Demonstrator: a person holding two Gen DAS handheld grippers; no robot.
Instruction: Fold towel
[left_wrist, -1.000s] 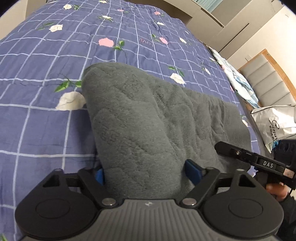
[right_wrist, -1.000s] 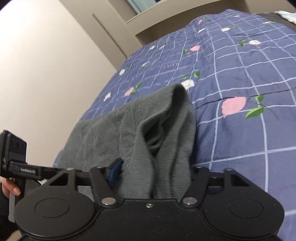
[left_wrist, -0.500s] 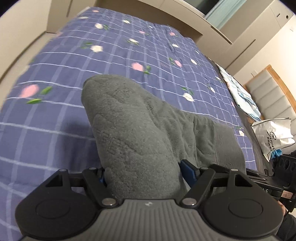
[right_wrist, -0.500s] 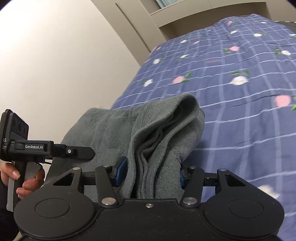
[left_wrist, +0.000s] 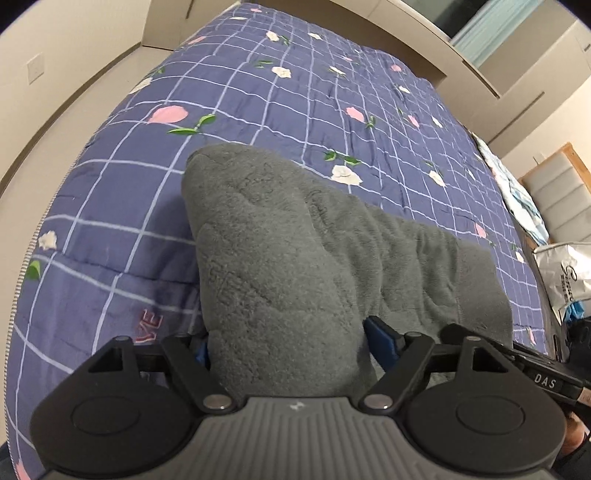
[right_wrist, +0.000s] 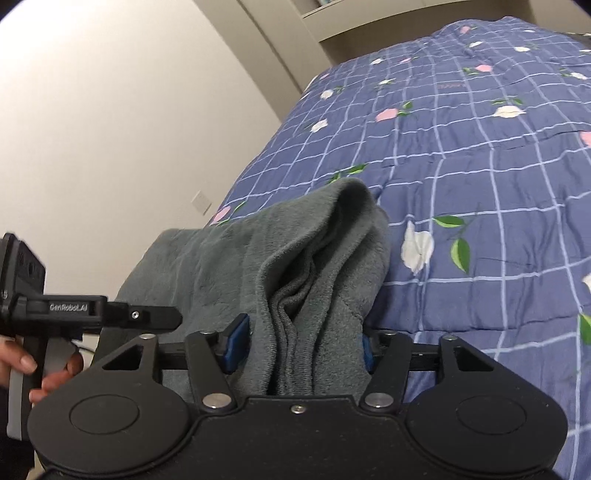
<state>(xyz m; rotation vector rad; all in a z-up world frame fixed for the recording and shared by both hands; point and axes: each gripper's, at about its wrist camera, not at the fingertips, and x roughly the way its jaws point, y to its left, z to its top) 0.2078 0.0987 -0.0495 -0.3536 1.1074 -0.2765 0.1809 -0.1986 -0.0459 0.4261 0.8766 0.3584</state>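
Observation:
A thick grey towel (left_wrist: 295, 258) hangs bunched over the blue flowered bedspread (left_wrist: 295, 92). My left gripper (left_wrist: 288, 347) is shut on one end of it, its blue pads pressed into the fabric. In the right wrist view the same grey towel (right_wrist: 295, 266) shows several folded layers, and my right gripper (right_wrist: 299, 343) is shut on that end. The towel spans between both grippers. The other gripper (right_wrist: 92, 308) shows at the left of the right wrist view, held by a hand (right_wrist: 22, 365).
The bedspread (right_wrist: 480, 147) reaches to a beige headboard and wall (right_wrist: 110, 110). A white plastic bag (left_wrist: 565, 273) and a padded chair (left_wrist: 561, 195) stand to the right of the bed. The bed's left edge (left_wrist: 33, 258) runs along the floor.
Both grippers have lifted and pulled back with the towel held, so more of the bed and wall shows. The towel hangs higher and more bunched than before.

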